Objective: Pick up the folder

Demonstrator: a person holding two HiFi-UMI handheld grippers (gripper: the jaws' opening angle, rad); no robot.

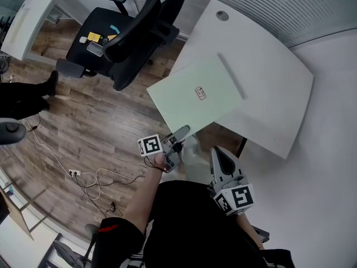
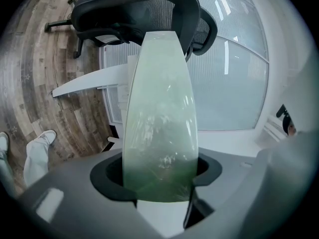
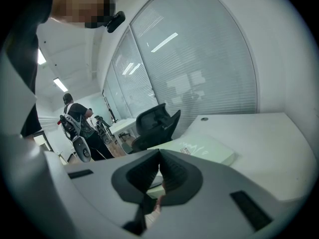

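Head view: the left gripper (image 1: pixel 178 134) is reaching out roughly level and pinching the near corner of the pale green folder (image 1: pixel 195 94), which is hanging half off the white desk (image 1: pixel 268 77). Left gripper view: the folder (image 2: pixel 159 128) is filling the gap between the jaws. Right gripper view: the right gripper (image 3: pixel 159 156) is tilting down, jaws pressed together, nothing in them.

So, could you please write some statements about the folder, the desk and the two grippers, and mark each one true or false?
1. The pale green flat folder lies wholly on the white desk. False: its near part overhangs the desk edge, above the wooden floor.
2. The folder stands between the jaws of the left gripper. True.
3. The right gripper also holds the folder. False: its jaws are together and empty.
4. A black office chair stands by the desk. True.
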